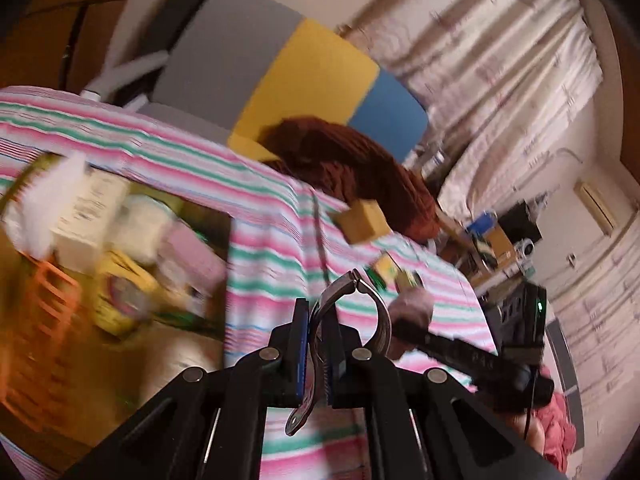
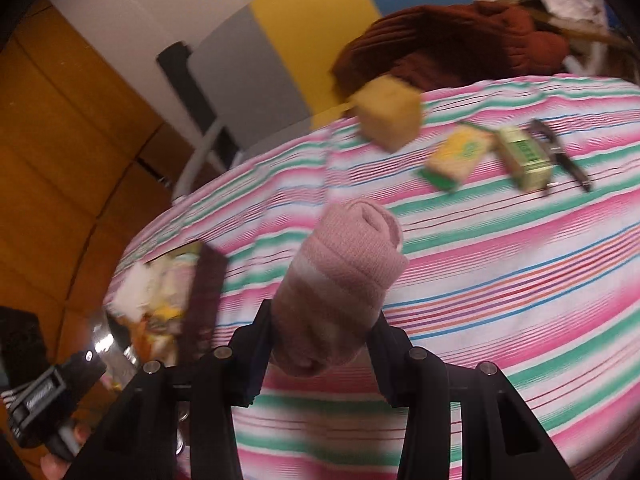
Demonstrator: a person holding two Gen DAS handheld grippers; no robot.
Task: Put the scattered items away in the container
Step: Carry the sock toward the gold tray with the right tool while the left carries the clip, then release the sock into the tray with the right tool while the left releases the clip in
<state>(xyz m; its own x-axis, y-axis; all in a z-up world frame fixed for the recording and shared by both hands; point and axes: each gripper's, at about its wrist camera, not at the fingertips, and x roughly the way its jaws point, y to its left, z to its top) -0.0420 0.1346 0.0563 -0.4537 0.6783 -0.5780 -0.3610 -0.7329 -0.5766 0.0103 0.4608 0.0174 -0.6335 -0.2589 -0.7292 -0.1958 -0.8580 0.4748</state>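
The left gripper [image 1: 318,344] clamps a curved metal spring clip [image 1: 352,312] beside the cardboard box of packets [image 1: 120,240]. The right gripper [image 2: 320,336] grips a rolled pink knitted sock [image 2: 344,268] above the striped cloth [image 2: 500,260]. Only the right wrist view shows the black pen [image 2: 564,156].
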